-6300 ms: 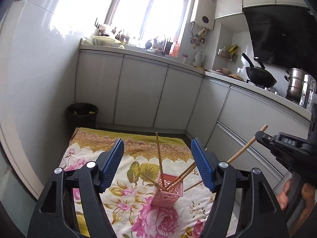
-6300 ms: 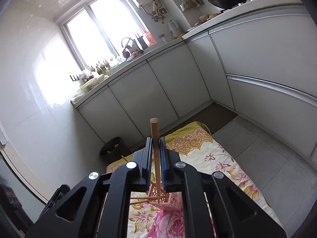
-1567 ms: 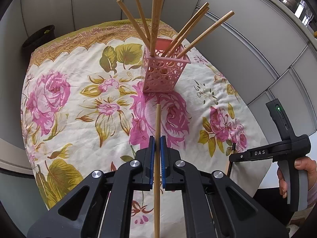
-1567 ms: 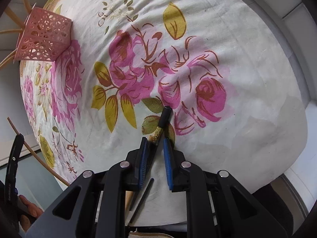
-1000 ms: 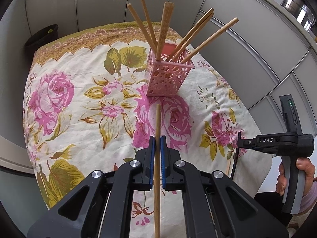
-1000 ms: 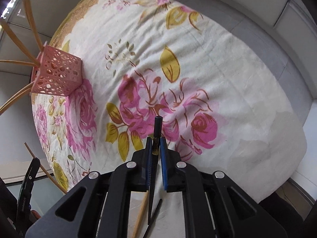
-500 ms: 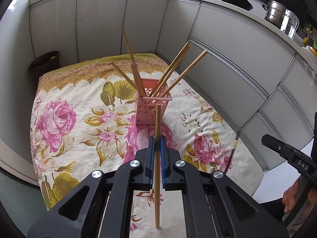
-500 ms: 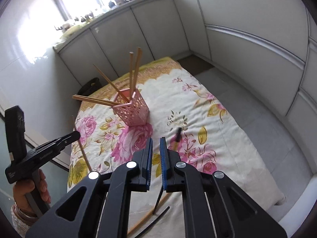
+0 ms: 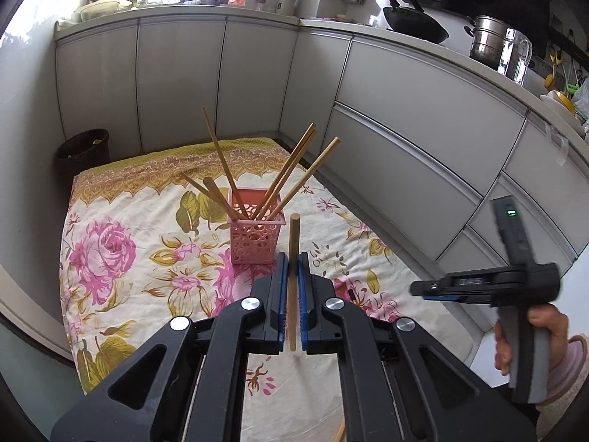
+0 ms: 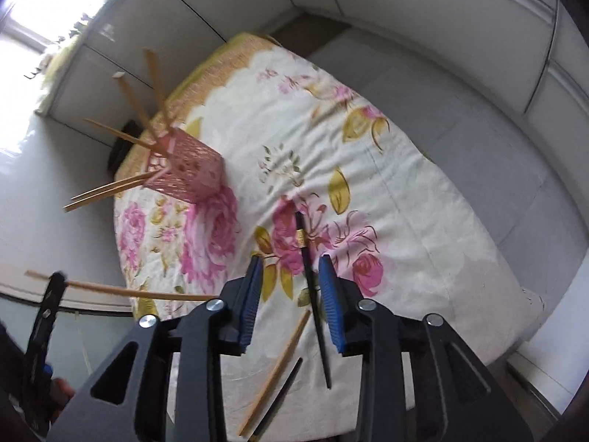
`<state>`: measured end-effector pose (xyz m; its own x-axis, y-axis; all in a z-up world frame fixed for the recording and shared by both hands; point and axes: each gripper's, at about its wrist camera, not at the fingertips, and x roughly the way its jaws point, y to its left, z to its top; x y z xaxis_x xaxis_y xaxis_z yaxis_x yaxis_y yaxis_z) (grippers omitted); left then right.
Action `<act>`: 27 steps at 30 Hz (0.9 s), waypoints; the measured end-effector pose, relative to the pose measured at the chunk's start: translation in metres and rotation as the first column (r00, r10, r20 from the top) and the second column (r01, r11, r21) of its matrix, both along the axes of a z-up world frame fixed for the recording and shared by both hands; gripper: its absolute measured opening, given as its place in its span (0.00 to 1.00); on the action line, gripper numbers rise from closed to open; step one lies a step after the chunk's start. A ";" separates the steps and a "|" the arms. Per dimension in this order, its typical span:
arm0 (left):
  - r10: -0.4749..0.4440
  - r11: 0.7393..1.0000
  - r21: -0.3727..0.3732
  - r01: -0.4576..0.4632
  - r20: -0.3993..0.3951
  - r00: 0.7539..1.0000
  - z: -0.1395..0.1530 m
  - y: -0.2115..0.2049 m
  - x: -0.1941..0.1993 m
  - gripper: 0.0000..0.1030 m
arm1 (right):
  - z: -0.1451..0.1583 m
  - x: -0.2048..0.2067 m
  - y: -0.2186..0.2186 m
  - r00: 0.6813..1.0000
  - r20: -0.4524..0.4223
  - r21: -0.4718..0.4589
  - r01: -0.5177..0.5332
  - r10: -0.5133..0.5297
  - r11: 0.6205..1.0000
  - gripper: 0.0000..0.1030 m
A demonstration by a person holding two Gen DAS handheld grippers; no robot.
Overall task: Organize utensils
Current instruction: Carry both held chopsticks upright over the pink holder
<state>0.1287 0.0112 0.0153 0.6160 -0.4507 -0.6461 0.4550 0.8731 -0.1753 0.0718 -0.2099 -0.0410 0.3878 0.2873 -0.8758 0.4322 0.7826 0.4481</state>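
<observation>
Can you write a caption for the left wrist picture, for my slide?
Left gripper clamps a wooden chopstick near the pink basket on the floral cloth.

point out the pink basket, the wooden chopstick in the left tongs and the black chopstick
pink basket (image 9: 254, 243), left wrist view, front wall
wooden chopstick (image 9: 294, 235), left wrist view, upper shaft
black chopstick (image 10: 302, 243), right wrist view, upper shaft

Left gripper (image 9: 293, 294) and right gripper (image 10: 291, 294): black angular frames, silver screws, ribbed blue pads on the jaws. Right handle: grey grip, green light, faint lettering. Sleeve (image 9: 568, 364) apparently pink.
</observation>
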 end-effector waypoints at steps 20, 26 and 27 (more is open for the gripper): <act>0.008 1.000 -0.020 -0.006 0.068 0.998 0.022 0.013 -0.009 0.05 | -0.080 0.079 0.061 0.982 -0.158 -0.234 -0.141 0.106 0.962 0.07; 0.010 0.999 -0.033 -0.007 0.095 0.995 0.033 0.014 -0.017 0.05 | -0.030 0.031 0.058 0.992 0.066 -0.272 -0.084 0.106 0.959 0.07; 0.013 0.999 -0.038 -0.009 0.102 0.995 0.035 0.014 -0.018 0.05 | -0.017 0.020 0.059 0.987 0.110 -0.293 -0.079 0.116 0.953 0.07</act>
